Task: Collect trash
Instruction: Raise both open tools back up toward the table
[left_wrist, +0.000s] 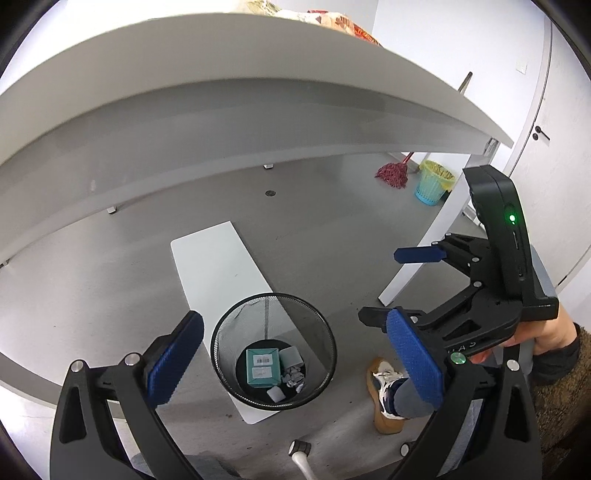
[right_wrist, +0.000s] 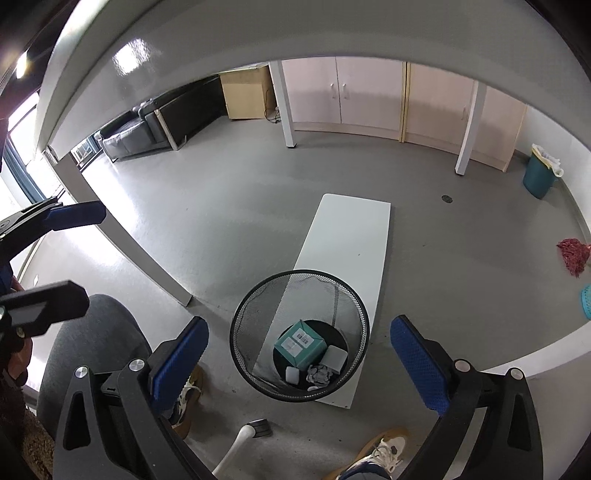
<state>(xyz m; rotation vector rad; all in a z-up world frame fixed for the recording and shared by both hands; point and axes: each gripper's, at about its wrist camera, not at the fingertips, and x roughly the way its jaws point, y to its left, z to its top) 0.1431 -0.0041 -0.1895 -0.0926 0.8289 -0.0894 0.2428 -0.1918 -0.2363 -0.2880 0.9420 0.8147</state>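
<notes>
Currently we find the trash already inside the black mesh wastebasket (left_wrist: 273, 350), which stands on the floor at the near end of a white board (left_wrist: 218, 266) lying flat there. At the bottom of the basket we note a teal box (left_wrist: 261, 367) with a barcode label, a small pale grey box (right_wrist: 334, 359) touching its side, crumpled paper (right_wrist: 319, 373) and one or two small white pieces by the near wall. The teal box rests tilted in the right wrist view.

Both grippers hang above the basket and carry nothing. The left gripper (left_wrist: 295, 365) has its blue pads spread wide, the basket showing between them. The right gripper (right_wrist: 299, 365) stands likewise wide apart and empty; it also appears at the right edge of the left wrist view, held by a hand (left_wrist: 546, 336) in a dark cuff.

We judge the task well advanced or near complete: several items are deposited, and neither view shows loose trash on the grey floor around the basket. The desk top above is mostly out of sight, so we cannot tell whether more waits there. A shoe (left_wrist: 384, 395) stands just beside the basket. Well apart, near the far wall, we record a blue bin with a yellow liner (left_wrist: 434, 182) and a red mop head (left_wrist: 393, 173).
</notes>
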